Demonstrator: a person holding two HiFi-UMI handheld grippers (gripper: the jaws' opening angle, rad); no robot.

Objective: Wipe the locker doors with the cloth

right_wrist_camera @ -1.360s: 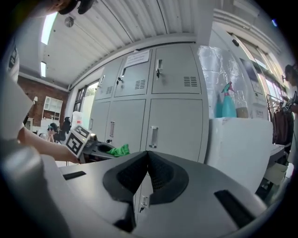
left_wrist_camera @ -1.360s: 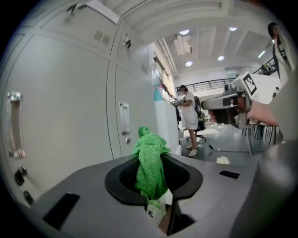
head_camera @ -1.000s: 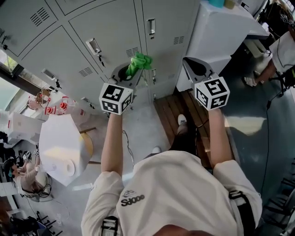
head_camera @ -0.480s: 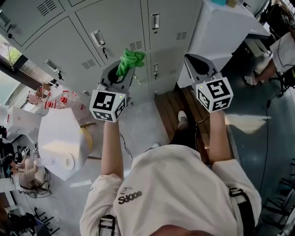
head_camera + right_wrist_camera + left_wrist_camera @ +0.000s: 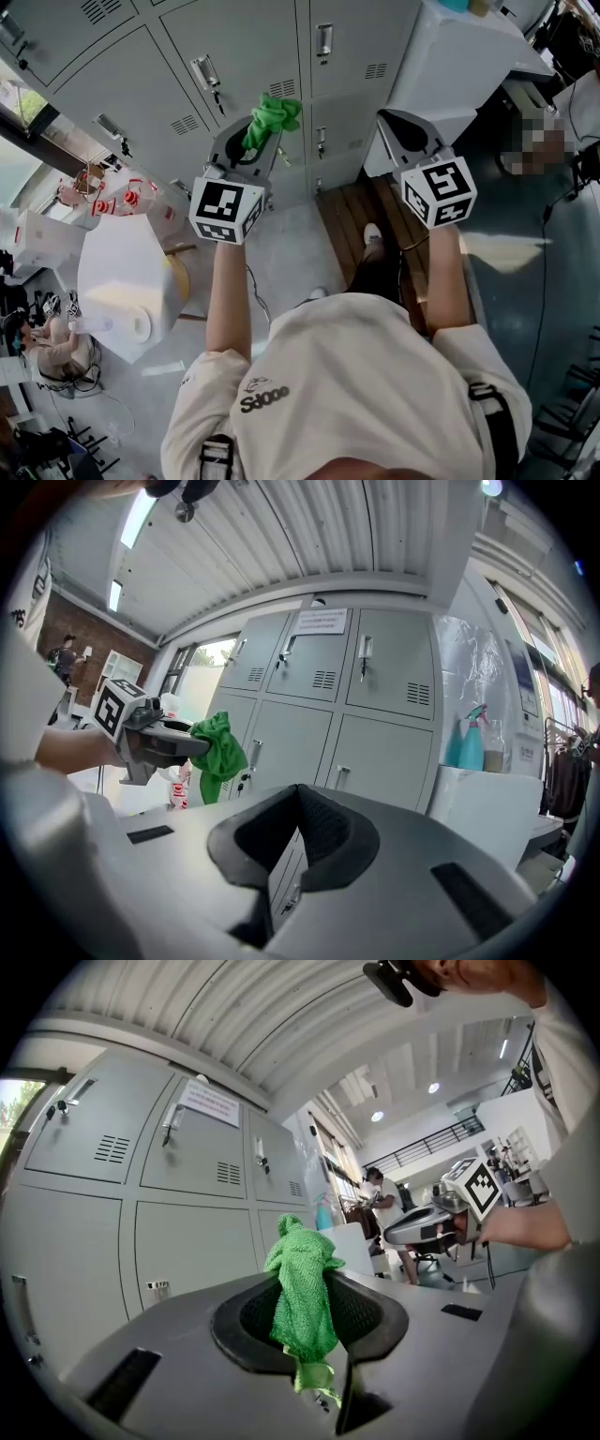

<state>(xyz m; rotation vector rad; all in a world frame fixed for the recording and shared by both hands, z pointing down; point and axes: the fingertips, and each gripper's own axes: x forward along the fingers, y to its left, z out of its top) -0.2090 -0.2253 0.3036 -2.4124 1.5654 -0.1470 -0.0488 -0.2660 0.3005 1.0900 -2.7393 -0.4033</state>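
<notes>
The green cloth (image 5: 272, 120) is clamped between the closed jaws of the left gripper (image 5: 255, 141), its bunched end raised toward the grey locker doors (image 5: 234, 37) on the far side; contact with them cannot be made out; the right gripper (image 5: 398, 131) is held to the right, jaws together on nothing.

The head view looks steeply down over the person's shoulders (image 5: 375, 375), with the lockers (image 5: 253, 47) across the top of the frame. Each gripper view sits low behind its own jaws, tilted up at those same lockers close ahead. The left gripper view catches the right gripper (image 5: 403, 1230) at right centre. The right gripper view catches the left gripper (image 5: 187, 745) and cloth (image 5: 220, 752) at left centre.
</notes>
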